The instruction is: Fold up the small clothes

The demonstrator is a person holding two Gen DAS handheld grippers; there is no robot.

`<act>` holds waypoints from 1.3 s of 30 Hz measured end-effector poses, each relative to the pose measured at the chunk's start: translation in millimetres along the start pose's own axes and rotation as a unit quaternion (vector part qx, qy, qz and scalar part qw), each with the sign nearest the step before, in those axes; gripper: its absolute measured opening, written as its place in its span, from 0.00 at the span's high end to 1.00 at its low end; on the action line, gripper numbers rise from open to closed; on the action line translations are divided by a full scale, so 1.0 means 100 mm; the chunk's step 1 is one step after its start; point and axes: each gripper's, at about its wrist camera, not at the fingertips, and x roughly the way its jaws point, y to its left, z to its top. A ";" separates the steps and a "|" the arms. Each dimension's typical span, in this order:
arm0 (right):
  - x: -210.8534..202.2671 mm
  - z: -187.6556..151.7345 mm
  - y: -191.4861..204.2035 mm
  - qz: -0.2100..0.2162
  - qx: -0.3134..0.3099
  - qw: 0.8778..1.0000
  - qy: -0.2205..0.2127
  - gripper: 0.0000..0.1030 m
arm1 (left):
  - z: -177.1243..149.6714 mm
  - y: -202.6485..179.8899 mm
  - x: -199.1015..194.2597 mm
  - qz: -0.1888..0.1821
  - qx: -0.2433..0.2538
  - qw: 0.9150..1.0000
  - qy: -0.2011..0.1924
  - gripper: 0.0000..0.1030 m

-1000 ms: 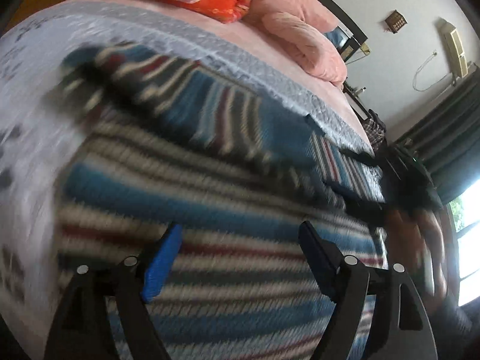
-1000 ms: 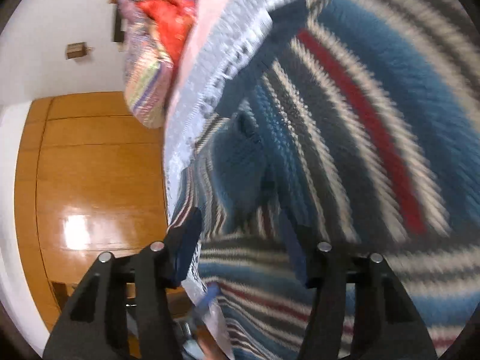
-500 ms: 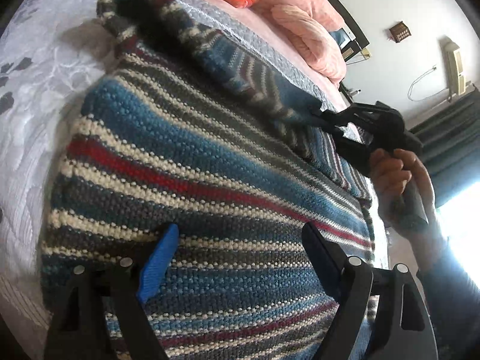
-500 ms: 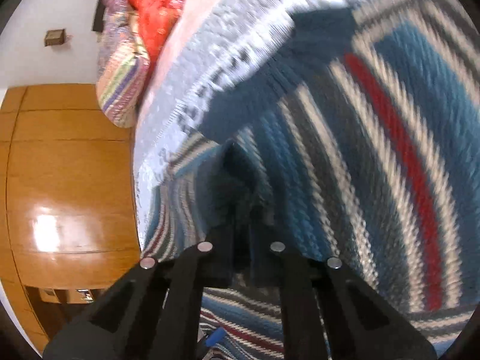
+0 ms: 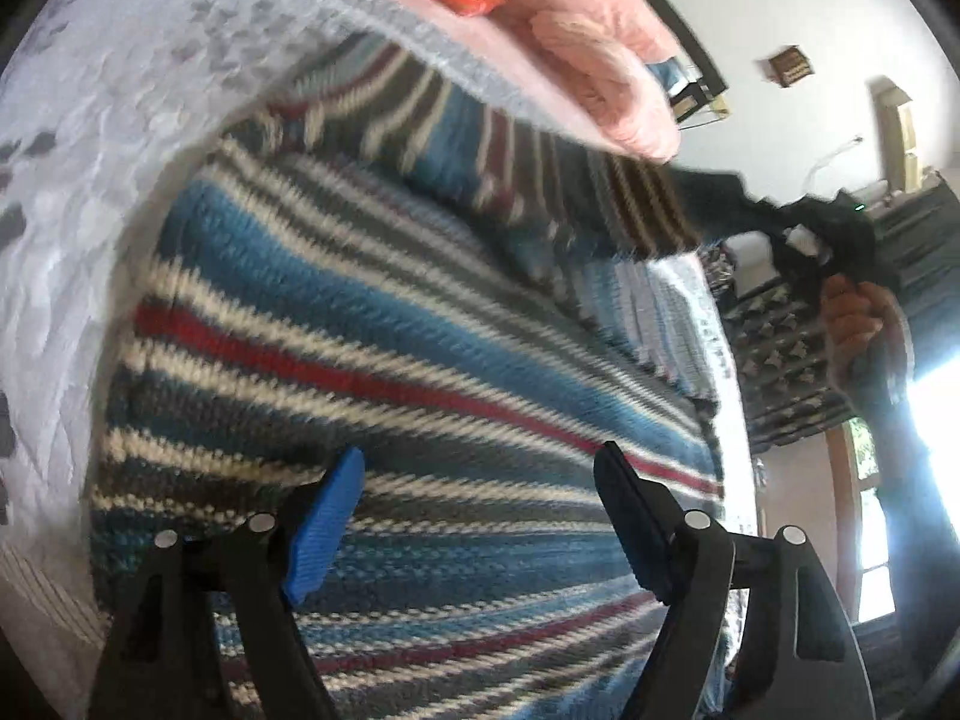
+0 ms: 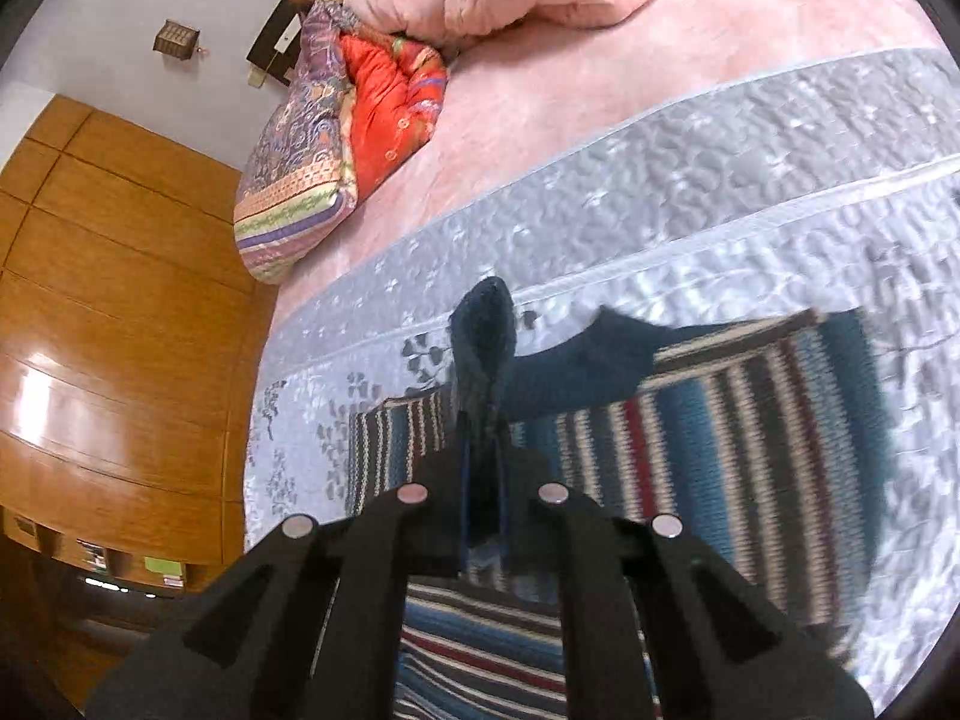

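1. Sweater (image 5: 420, 360) lies on the bed (image 6: 660, 198), its body flat on the quilt.
2. Right hand-held gripper (image 6: 480, 468) – jaws clamped on the dark cuff (image 6: 486, 330), sleeve lifted.
3. Left hand-held gripper (image 5: 474, 516) – jaws wide apart, holding nothing, above the hem.
4. Risk: the thick knit may slip from the clamp, or the unpinned body may drag and bunch.
5. Motion blur obscures the sleeve; the far sweater edge is cut off.

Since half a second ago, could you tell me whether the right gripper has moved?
Yes. The right gripper, shut on the sweater's dark cuff, has lifted away from the sweater: the grey bedspread and pink blanket now fill its view.
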 end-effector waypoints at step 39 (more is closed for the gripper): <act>0.45 -0.23 -1.47 -0.017 0.056 0.997 0.050 0.99 | 2.33 0.12 1.32 0.088 0.036 0.994 0.054 0.24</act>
